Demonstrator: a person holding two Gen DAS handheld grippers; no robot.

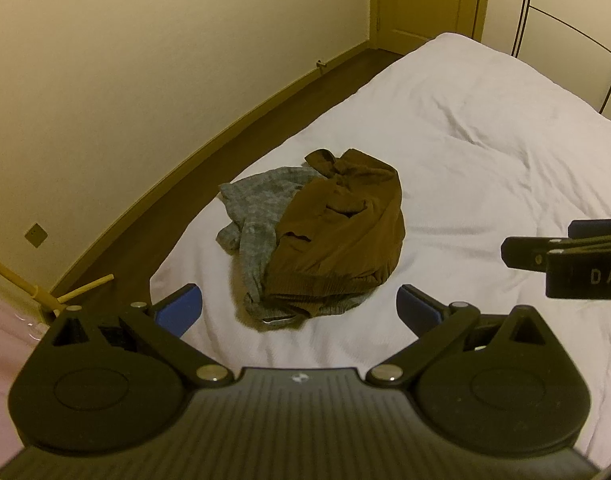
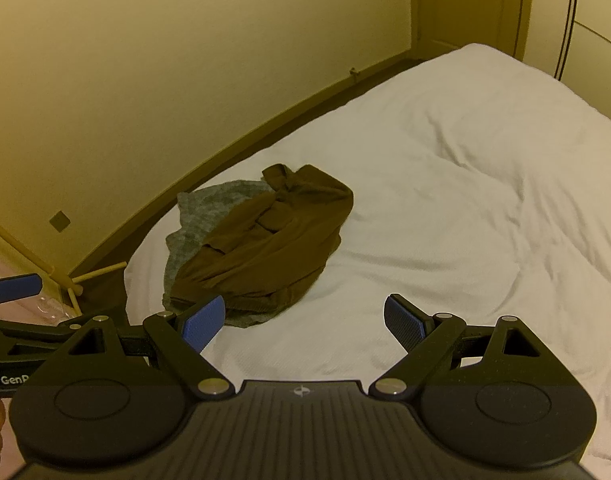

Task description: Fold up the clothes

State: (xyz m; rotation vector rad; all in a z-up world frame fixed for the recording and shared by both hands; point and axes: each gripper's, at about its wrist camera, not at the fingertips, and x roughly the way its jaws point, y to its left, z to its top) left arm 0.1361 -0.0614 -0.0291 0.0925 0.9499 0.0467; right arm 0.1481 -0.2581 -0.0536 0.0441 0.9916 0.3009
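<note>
here, brown garment point(image 1: 341, 232) atop grey one point(image 1: 251, 216), ahead of both wide-open, empty grippers point(image 1: 299, 310) point(image 2: 305, 322)

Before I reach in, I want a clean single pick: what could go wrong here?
1. The crumpled brown corduroy garment lies on the grey knitted garment, so one pinch may lift both.
2. The pile sits near the white bed edge and could slide to the floor.
3. Both open grippers sit close together and may collide.
</note>
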